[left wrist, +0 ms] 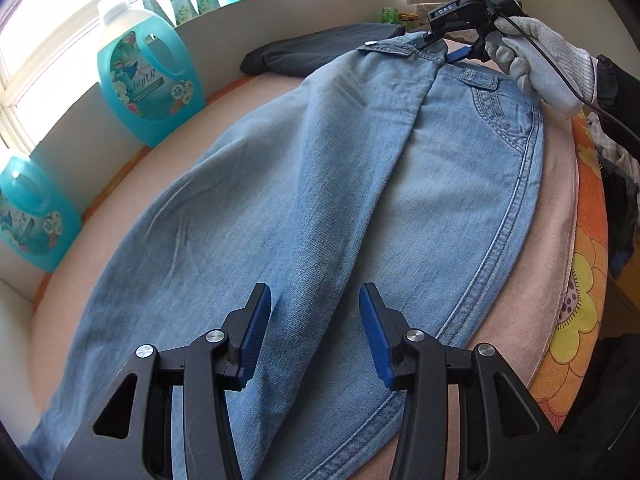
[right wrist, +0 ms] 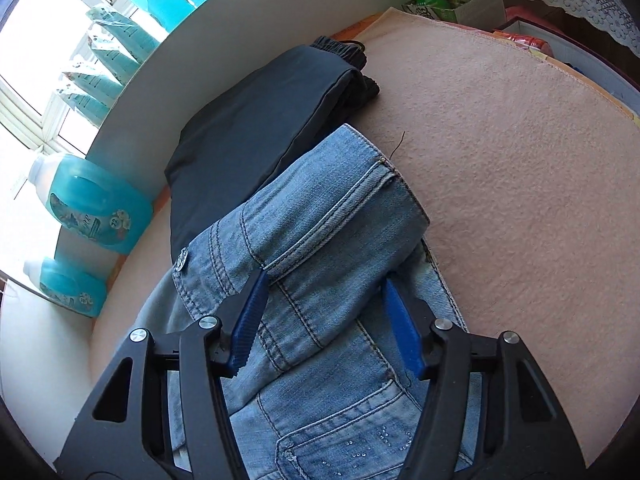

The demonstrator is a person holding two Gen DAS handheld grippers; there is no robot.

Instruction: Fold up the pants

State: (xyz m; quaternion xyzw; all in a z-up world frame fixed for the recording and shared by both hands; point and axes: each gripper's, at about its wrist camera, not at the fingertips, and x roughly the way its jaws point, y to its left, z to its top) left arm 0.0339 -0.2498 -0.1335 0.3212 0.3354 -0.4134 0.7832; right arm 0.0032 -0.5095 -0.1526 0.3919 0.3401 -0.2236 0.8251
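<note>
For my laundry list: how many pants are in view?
2: blue jeans in the middle; dark folded pants beyond them by the wall. More may be hidden.

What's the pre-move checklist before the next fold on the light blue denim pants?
1. Right gripper on the waistband of the light blue denim pants: cannot tell; folded band sits between the blue pads, contact unclear.
2. Left gripper holding fabric: not ok; jaws open above the leg.
3. Legs laid one over the other: ok.
4. Pink towel-covered surface beside the waistband free: ok.
5. Folded dark grey pants apart from the denim: not ok; waistband overlaps them.
</note>
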